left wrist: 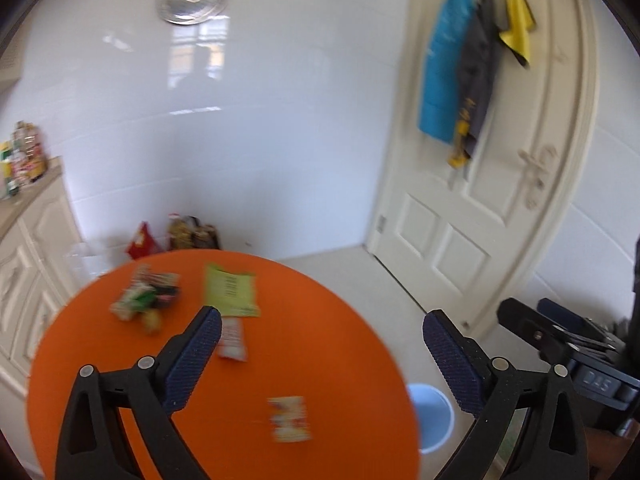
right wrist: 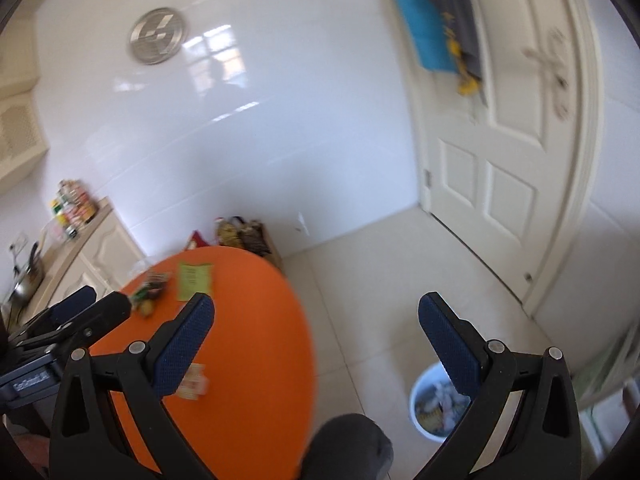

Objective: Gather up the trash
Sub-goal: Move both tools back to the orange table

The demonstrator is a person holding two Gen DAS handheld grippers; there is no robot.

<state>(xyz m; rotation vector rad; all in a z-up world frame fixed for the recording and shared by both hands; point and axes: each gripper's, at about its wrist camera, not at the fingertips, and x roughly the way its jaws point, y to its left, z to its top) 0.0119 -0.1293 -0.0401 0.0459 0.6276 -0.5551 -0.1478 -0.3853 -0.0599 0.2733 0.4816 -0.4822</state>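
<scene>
A round orange table carries trash: a green paper sheet, a heap of small wrappers, a red-white wrapper and a small colourful wrapper nearest me. My left gripper is open and empty above the table. My right gripper is open and empty, over the table's right edge and the floor. A white bin with trash inside stands on the floor right of the table; it also shows in the left wrist view. The same wrappers and green sheet show in the right wrist view.
A cream door with hanging cloths is at the right. Cream cabinets with jars stand left. Bags sit on the floor behind the table. My knee shows near the table's front.
</scene>
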